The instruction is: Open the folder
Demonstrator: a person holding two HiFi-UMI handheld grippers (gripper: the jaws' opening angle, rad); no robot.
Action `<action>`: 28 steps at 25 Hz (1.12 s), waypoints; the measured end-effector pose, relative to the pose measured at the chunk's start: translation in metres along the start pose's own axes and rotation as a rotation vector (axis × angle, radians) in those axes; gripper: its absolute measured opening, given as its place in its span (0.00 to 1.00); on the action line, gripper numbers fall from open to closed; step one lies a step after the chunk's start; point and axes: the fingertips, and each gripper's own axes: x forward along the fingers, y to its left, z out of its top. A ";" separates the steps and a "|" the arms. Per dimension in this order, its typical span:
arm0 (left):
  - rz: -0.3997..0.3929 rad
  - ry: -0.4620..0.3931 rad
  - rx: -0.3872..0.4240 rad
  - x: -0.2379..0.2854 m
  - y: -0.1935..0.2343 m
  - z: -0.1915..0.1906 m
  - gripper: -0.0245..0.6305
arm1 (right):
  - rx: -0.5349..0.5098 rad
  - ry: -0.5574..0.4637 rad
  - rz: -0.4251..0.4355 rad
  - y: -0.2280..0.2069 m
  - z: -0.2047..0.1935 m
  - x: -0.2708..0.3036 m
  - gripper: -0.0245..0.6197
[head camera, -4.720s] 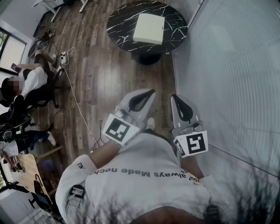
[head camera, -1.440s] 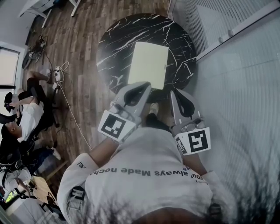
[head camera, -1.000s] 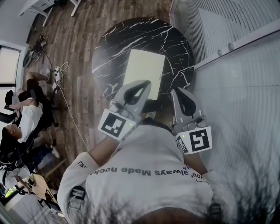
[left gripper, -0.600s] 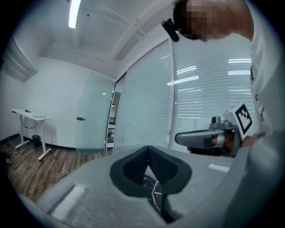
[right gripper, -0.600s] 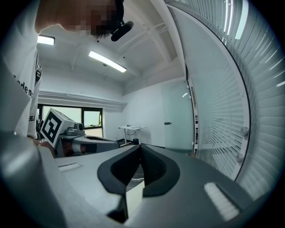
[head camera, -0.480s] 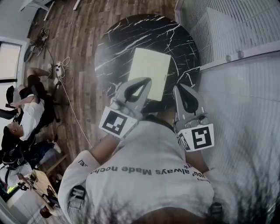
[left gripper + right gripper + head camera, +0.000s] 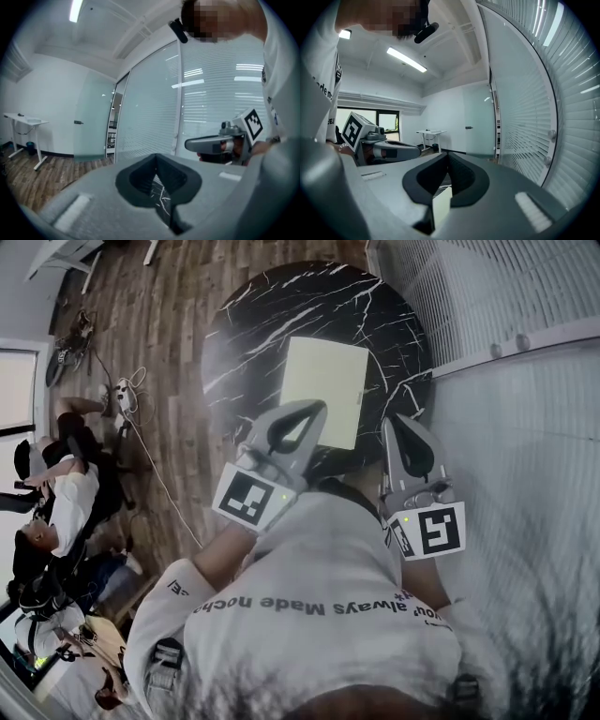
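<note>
A pale, closed folder [image 7: 325, 390] lies flat on a round black marble table [image 7: 253, 334]. Both grippers are held in front of the person's chest, just short of the table's near rim. My left gripper [image 7: 317, 409] is shut and holds nothing, its tips over the folder's near left corner in the head view. My right gripper [image 7: 392, 420] is also shut and holds nothing, right of the folder's near edge. In the right gripper view the folder [image 7: 440, 201] shows through the gap behind the closed jaws. In the left gripper view the marble table [image 7: 159, 194] shows through that gap.
A glass wall with blinds [image 7: 525, 381] runs close along the right. Wooden floor [image 7: 187, 427] lies left of the table, with a cable and power strip [image 7: 127, 395]. People sit at the far left [image 7: 66, 493]. A white desk [image 7: 429, 133] stands far off.
The person has walked up to the table, so table and folder now sit right ahead of the gripper tips. Both grippers moved forward together and stayed shut.
</note>
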 end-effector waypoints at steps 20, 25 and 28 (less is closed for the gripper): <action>0.015 0.158 0.044 0.017 0.039 -0.117 0.04 | 0.063 0.175 -0.021 -0.008 -0.112 0.027 0.08; 0.016 0.205 0.046 0.021 0.047 -0.157 0.04 | 0.086 0.202 -0.026 -0.013 -0.145 0.035 0.10; 0.013 0.229 0.041 0.024 0.052 -0.179 0.04 | 0.101 0.220 -0.035 -0.017 -0.164 0.040 0.11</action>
